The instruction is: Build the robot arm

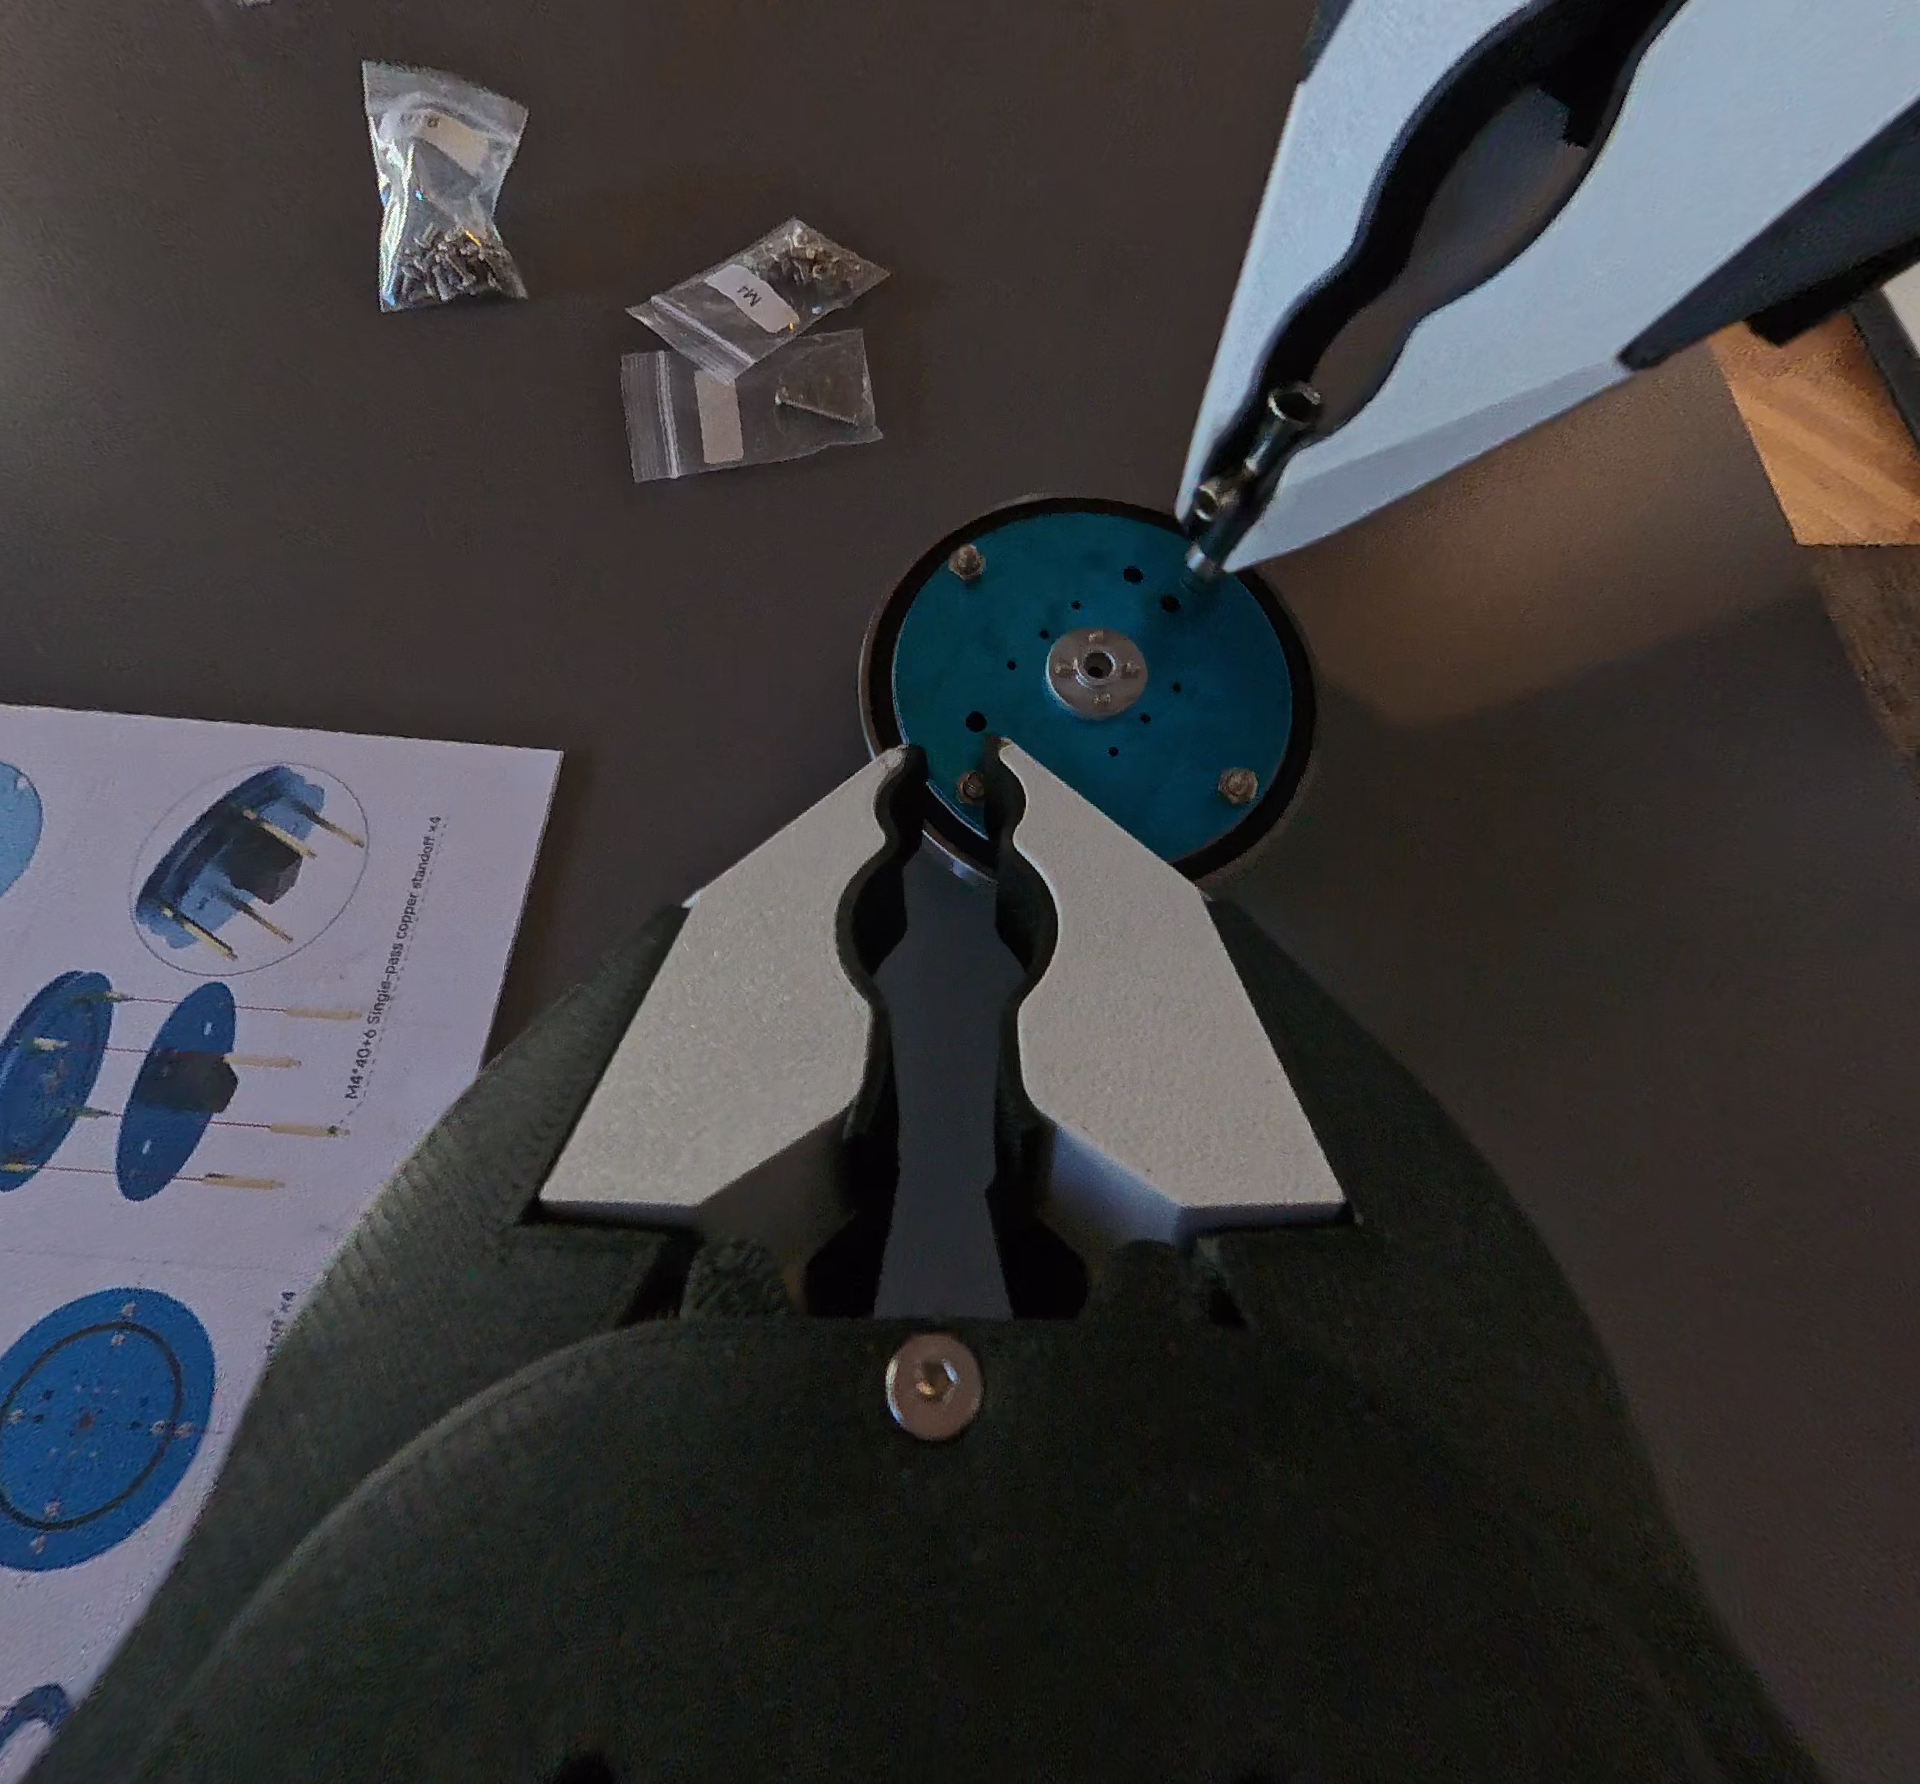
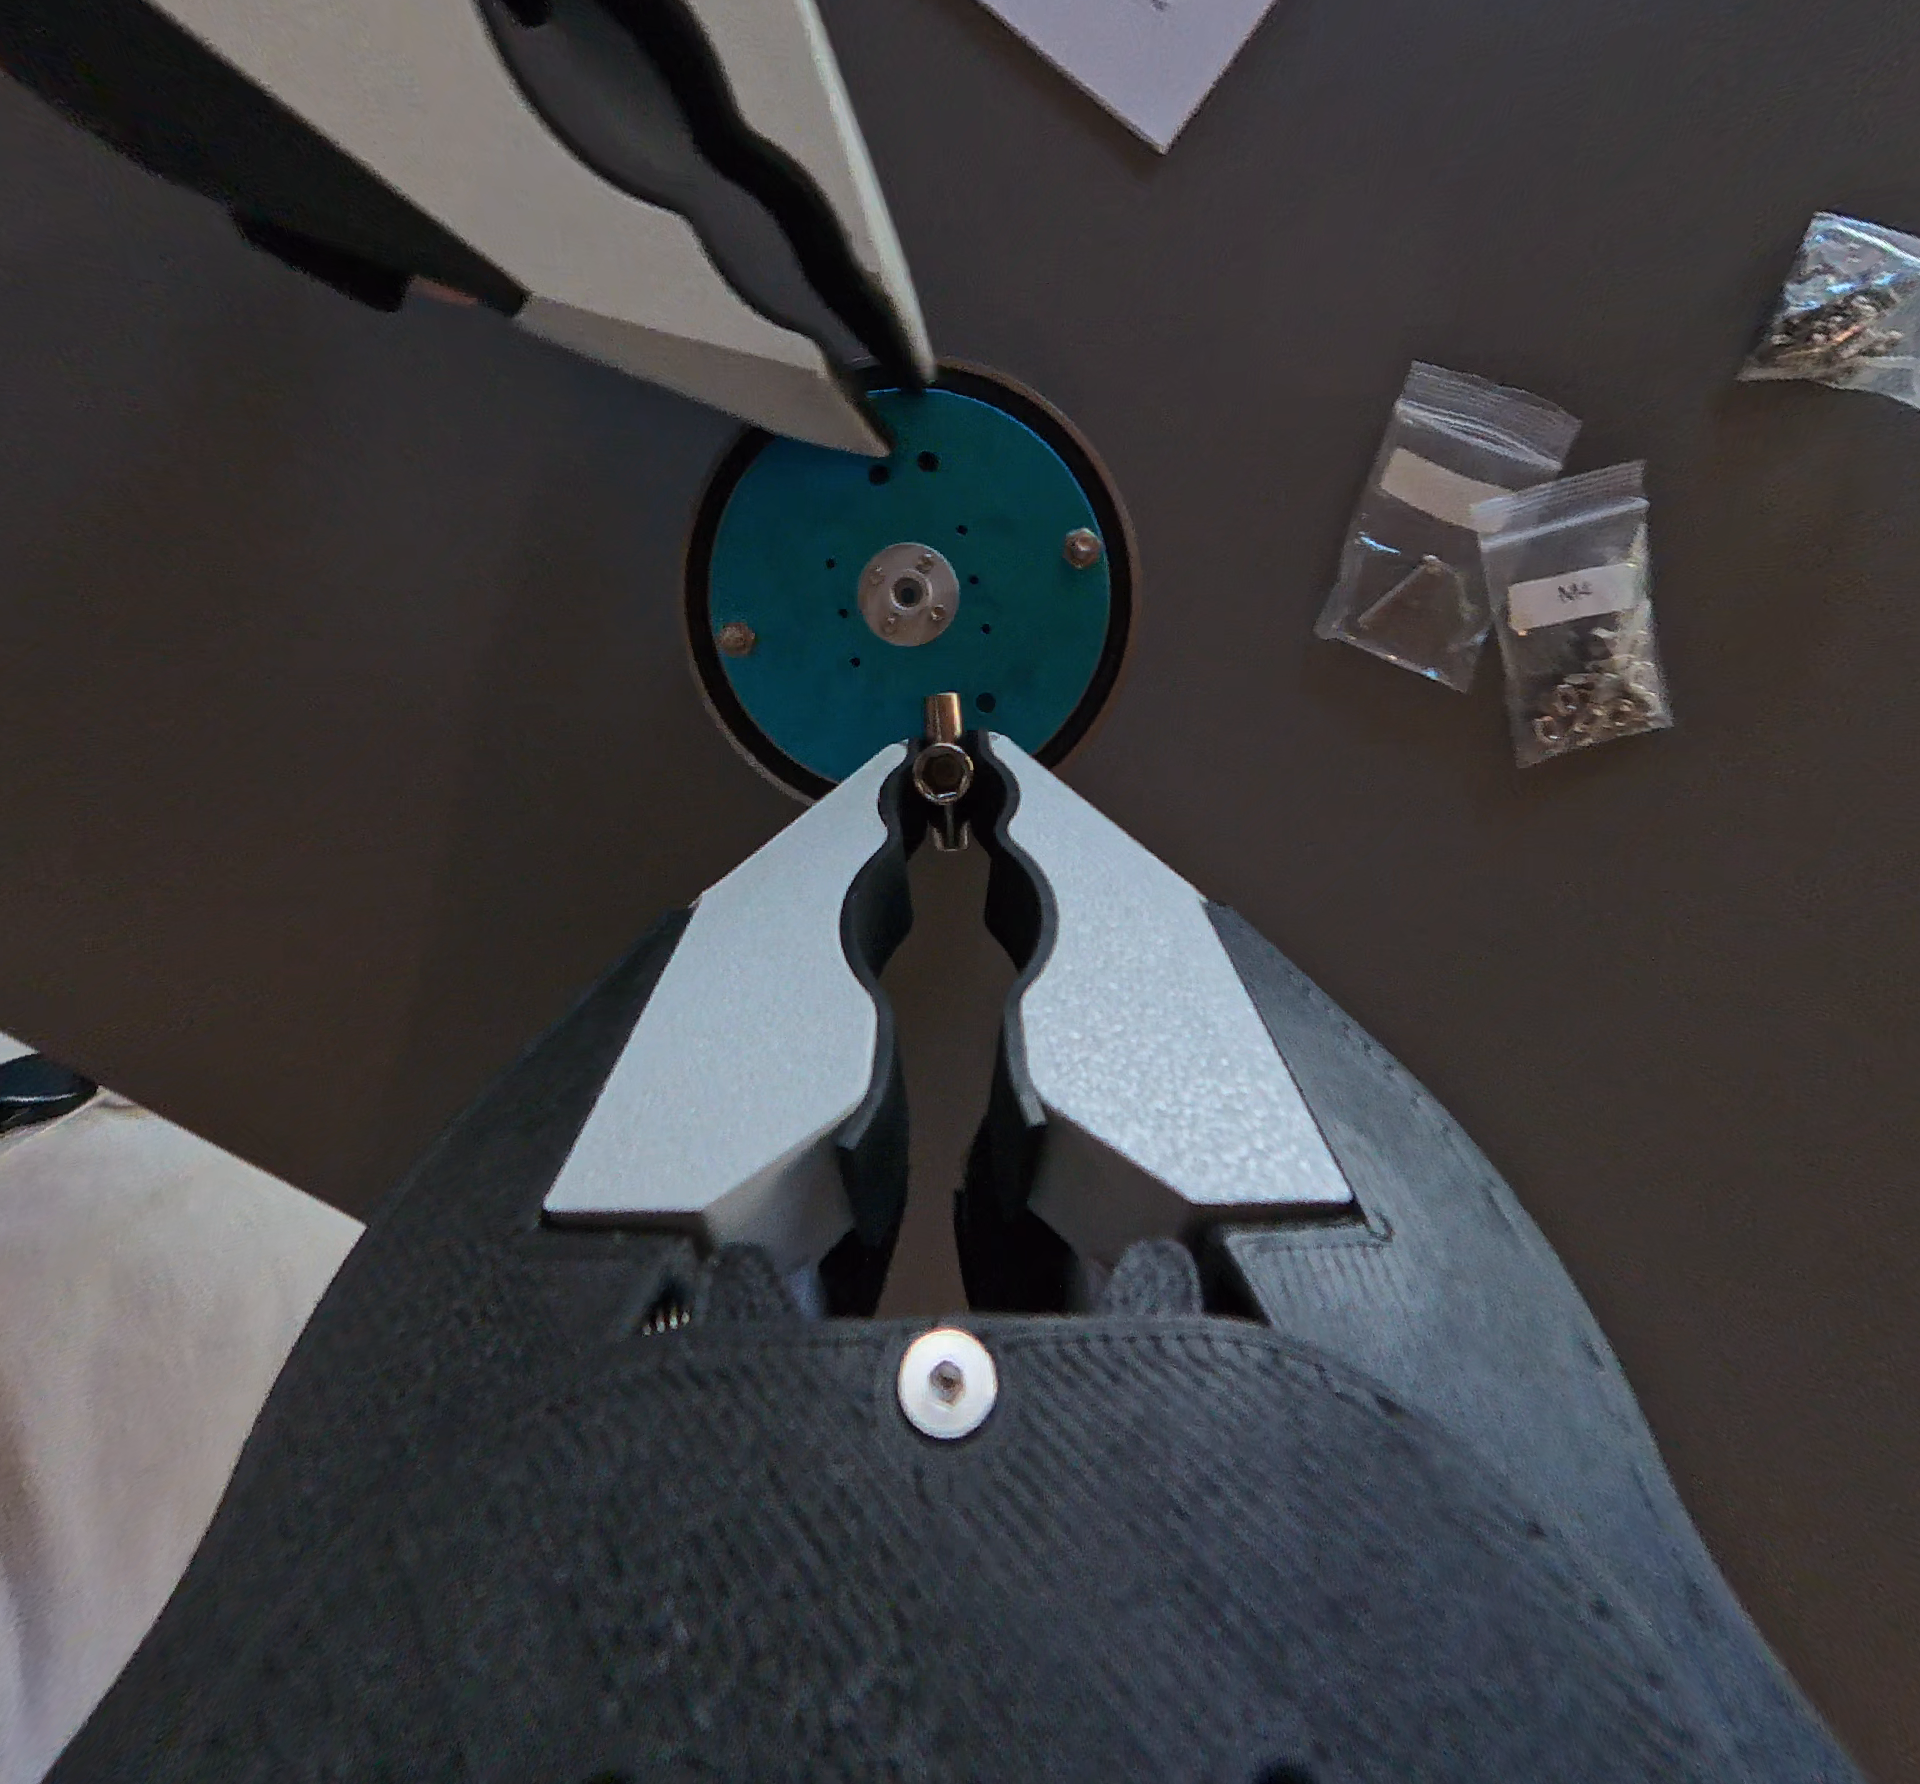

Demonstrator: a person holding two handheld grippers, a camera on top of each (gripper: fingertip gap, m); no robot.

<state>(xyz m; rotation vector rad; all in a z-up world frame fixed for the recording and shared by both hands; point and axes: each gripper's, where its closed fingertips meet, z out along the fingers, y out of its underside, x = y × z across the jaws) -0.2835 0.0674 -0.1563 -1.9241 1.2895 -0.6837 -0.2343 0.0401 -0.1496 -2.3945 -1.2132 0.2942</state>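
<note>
Left wrist view: my left gripper (image 1: 961, 758) is pinched on the near rim of the blue round plate (image 1: 1039, 695), one tip over the top face beside a corner nut (image 1: 972, 785), the other outside the edge. The plate sits flat on the dark table (image 1: 1455, 903) inside a black ring. My right gripper (image 1: 1231, 529) comes in from the upper right, jaws clamped on a small metal socket wrench (image 1: 1262, 451) whose tip is down on the plate's far edge. Parts bags (image 1: 748, 352) and an instruction sheet (image 1: 281, 955) lie to the left.

Right wrist view: the right fingers are closed on the cross-shaped wrench, its barrel pointing forward at the plate edge by a small hole (image 2: 985, 701). Nuts show at the right (image 2: 1084, 547) and left (image 2: 736, 636); the silver hub (image 2: 908, 591) sits in the centre. The left gripper holds the far rim.

My judgement: I should keep the barrel square to the plate, keep the left pinch firm so the plate can't spin, and turn in small steps, since the grip on the wrench is thin.
</note>
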